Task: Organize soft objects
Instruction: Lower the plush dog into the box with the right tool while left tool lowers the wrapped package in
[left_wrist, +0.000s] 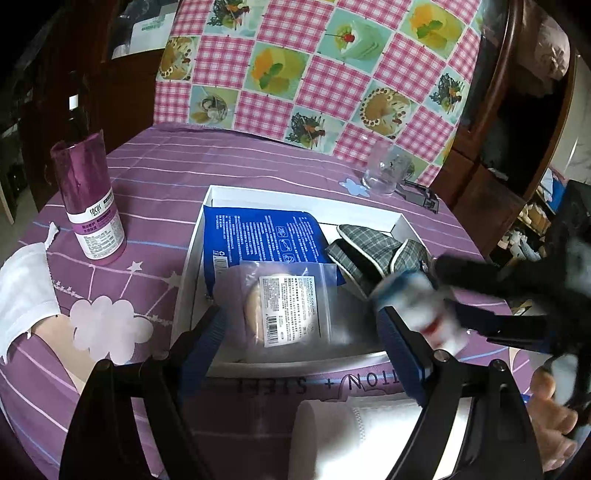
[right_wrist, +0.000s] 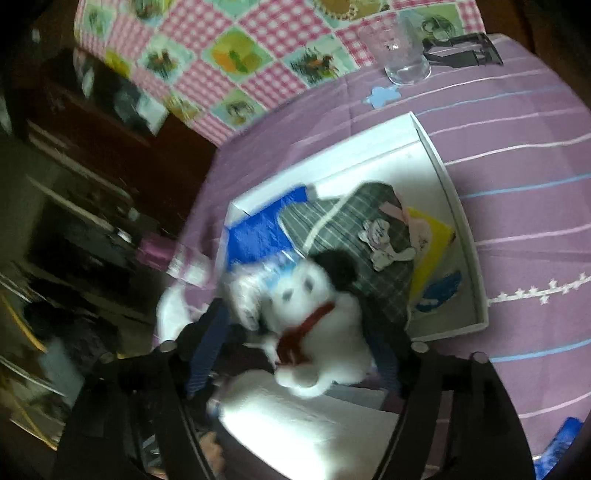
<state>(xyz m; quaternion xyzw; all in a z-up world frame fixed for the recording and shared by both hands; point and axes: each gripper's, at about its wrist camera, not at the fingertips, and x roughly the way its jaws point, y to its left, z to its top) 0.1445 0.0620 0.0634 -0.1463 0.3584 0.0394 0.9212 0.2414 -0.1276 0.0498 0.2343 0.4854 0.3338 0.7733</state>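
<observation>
The right tongs (right_wrist: 295, 350) stand wide apart with a blurred white plush dog (right_wrist: 317, 325) between their fingers; whether the pads touch it cannot be told. The left tongs (left_wrist: 306, 343) are open and empty above a clear packet (left_wrist: 288, 302). Beyond, the white box (left_wrist: 192, 236) on the table (left_wrist: 166, 166) holds a blue pack (left_wrist: 258, 232) and grey plaid slippers (left_wrist: 369, 251).

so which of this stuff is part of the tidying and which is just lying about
Part of the job:
white tray
blue packet
clear pouch
grey plaid slippers
white plush toy, between the right gripper's fingers
face mask

Lying about:
purple canister
dark bottle
glass
</observation>
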